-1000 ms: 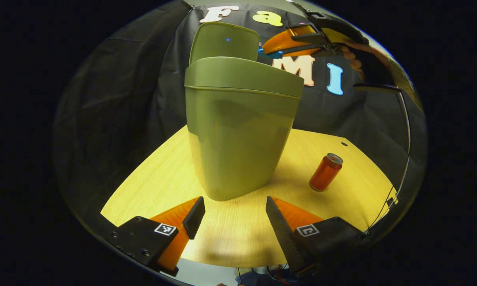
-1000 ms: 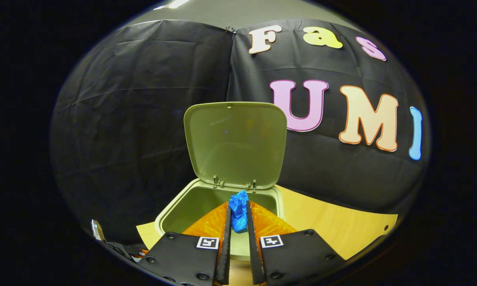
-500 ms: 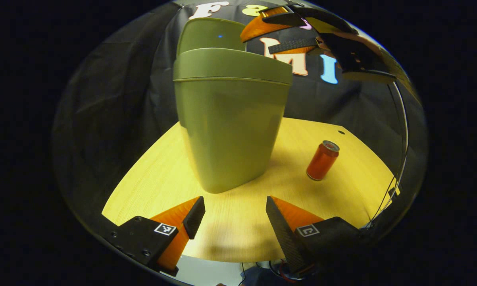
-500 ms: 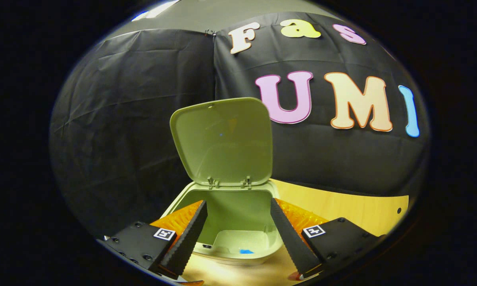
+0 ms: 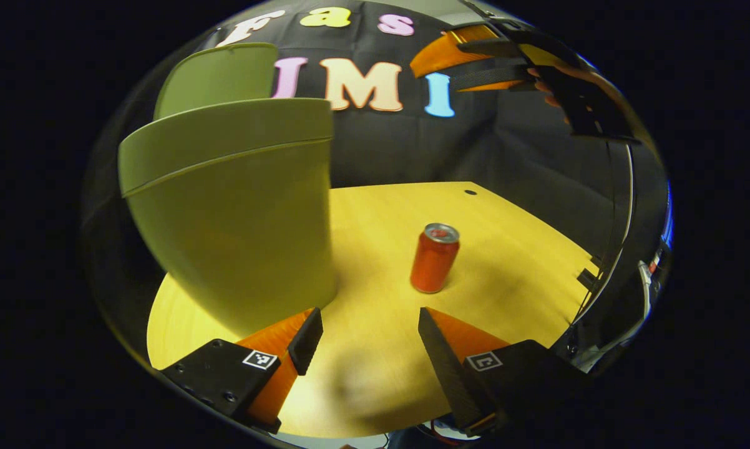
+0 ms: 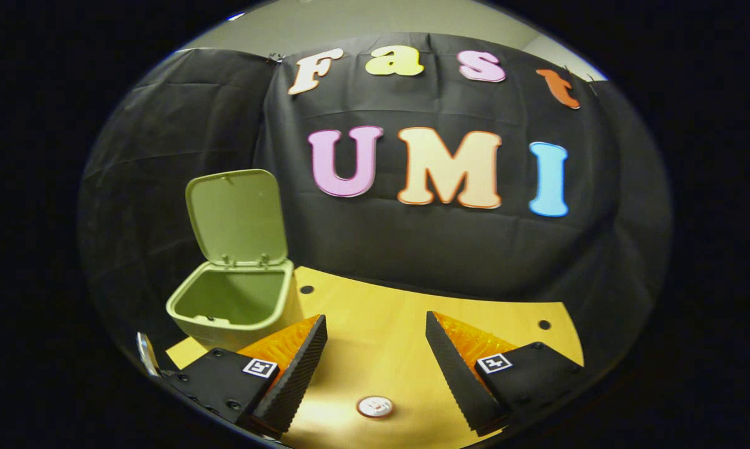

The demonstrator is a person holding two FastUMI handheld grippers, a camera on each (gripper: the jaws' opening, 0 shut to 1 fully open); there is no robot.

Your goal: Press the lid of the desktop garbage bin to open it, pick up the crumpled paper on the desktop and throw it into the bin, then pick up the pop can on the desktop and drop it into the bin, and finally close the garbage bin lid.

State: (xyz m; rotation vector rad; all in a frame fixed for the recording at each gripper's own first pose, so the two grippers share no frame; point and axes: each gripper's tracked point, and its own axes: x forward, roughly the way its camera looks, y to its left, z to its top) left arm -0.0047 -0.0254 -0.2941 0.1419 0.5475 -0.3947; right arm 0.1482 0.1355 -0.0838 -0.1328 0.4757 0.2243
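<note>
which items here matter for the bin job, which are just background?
Task items:
bin, lid up
pop can, upright on the desk
right gripper, open above the can
left gripper, open

Background:
desk
cable holes in the desk

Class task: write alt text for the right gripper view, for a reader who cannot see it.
The open right gripper hangs above a pop can standing on a wooden table. To the left stands a green bin with its lid up.
</note>
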